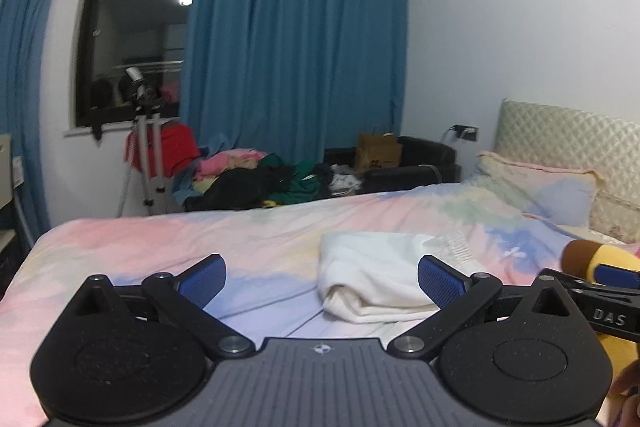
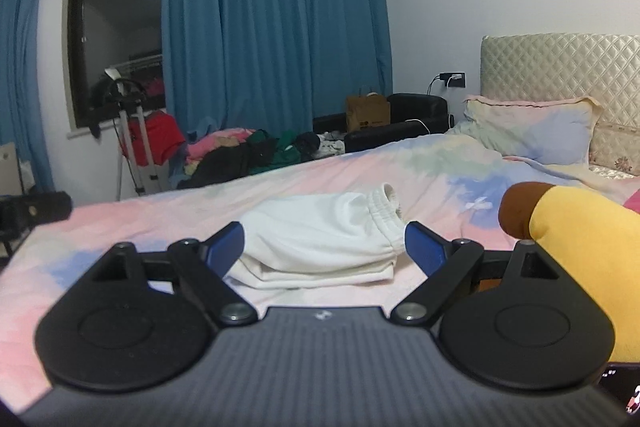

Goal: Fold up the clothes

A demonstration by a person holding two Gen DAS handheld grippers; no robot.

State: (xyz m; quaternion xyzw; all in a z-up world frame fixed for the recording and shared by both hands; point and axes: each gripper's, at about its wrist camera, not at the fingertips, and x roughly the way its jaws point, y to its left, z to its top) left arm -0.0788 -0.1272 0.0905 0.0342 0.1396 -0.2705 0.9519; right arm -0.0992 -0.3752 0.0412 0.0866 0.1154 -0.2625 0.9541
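Folded white garment [image 2: 320, 243] on bed [image 2: 120, 223]

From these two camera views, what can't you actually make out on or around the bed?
- Yellow plush toy: cut off by the right edge in both views.
- Underside of the folded white garment: hidden; in the right wrist view, gripper fingers cover its ends.
- Clothes pile beyond the bed: too small and tangled to separate.
- Window: dark reflections only.

Left gripper [image 1: 322, 277], right gripper [image 2: 324, 243] — jaws wide.

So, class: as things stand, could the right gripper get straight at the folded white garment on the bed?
Probably yes. The right gripper is open and faces the white garment on the bed, with nothing between. The yellow plush toy lies off to the side.
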